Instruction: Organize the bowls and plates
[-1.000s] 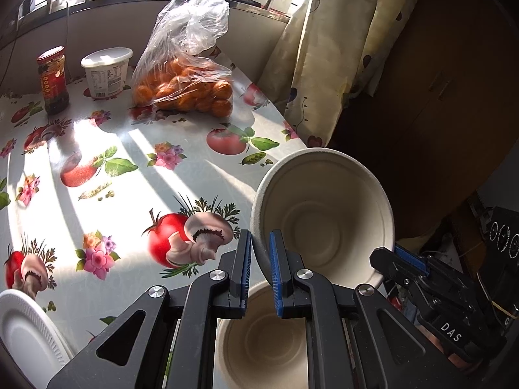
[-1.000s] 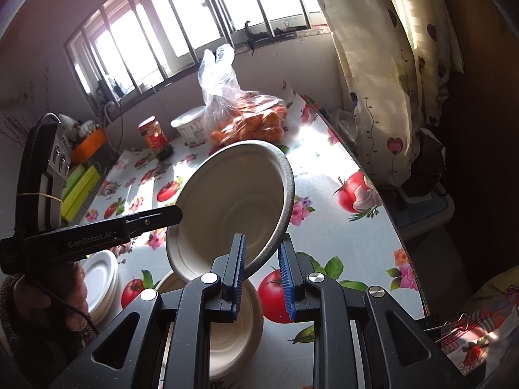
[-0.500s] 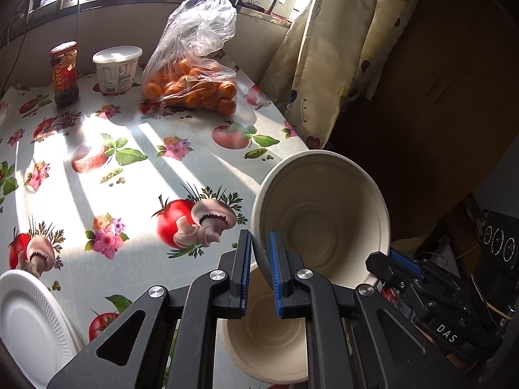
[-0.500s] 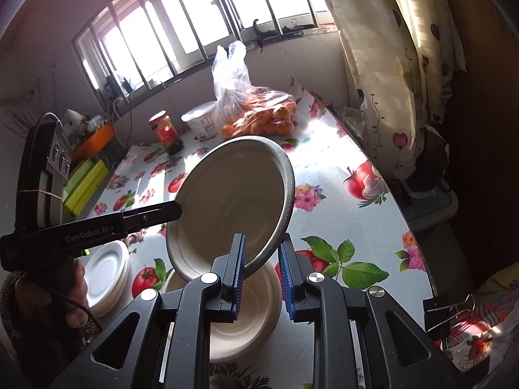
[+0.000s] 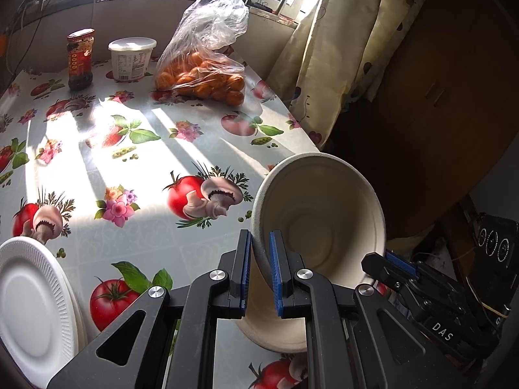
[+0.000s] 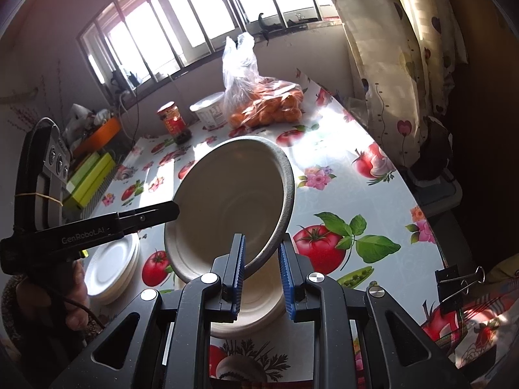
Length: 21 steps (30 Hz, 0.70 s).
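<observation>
Beige pulp bowls: a lower one on the table (image 5: pixel 201 249) sits half hidden (image 5: pixel 275 327) under the tilted bowl (image 5: pixel 321 214), whose rim both left gripper (image 5: pixel 259 269) and right gripper (image 6: pixel 261 267) clamp.

My left gripper (image 5: pixel 259 265) sits at the bottom centre of the frame, its blue pads clamped on the near rim of a tilted bowl (image 5: pixel 319 214). A second bowl (image 5: pixel 275 330) lies on the table (image 5: pixel 136 149) just below it. My right gripper (image 5: pixel 394 267) reaches in from the lower right to the tilted bowl's other rim. Plates (image 5: pixel 32 304) sit at the lower left. At the top stand a jar (image 5: pixel 80 60), a tub (image 5: pixel 131 58) and a bag of oranges (image 5: pixel 207 64).
</observation>
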Each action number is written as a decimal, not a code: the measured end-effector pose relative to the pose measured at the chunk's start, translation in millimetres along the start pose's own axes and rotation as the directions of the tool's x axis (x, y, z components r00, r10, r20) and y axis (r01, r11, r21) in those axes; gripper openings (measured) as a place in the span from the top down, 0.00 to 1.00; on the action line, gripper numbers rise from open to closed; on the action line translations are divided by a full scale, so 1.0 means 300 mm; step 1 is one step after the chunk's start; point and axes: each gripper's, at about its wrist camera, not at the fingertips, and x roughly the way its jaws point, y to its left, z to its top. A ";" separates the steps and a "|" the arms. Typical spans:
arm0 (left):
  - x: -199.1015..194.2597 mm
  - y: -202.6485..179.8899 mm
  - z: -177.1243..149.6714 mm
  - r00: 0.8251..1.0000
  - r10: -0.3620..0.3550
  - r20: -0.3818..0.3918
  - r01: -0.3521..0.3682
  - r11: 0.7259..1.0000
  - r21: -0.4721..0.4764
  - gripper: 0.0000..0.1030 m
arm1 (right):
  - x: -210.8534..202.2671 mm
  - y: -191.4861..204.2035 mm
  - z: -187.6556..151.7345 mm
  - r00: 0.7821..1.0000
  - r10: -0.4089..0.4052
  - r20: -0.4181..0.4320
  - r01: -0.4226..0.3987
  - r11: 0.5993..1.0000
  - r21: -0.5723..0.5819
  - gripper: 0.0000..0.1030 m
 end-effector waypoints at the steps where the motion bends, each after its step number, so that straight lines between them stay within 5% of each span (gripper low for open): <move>1: -0.003 0.002 -0.005 1.000 0.000 0.000 0.000 1.000 -0.003 0.88 | 0.000 0.002 -0.005 1.000 0.002 -0.002 -0.002 1.000 0.001 0.80; 21: 0.006 0.037 -0.111 0.999 0.017 -0.047 -0.018 0.999 -0.027 0.88 | 0.036 0.007 -0.101 0.998 0.006 -0.068 -0.005 1.000 0.026 0.80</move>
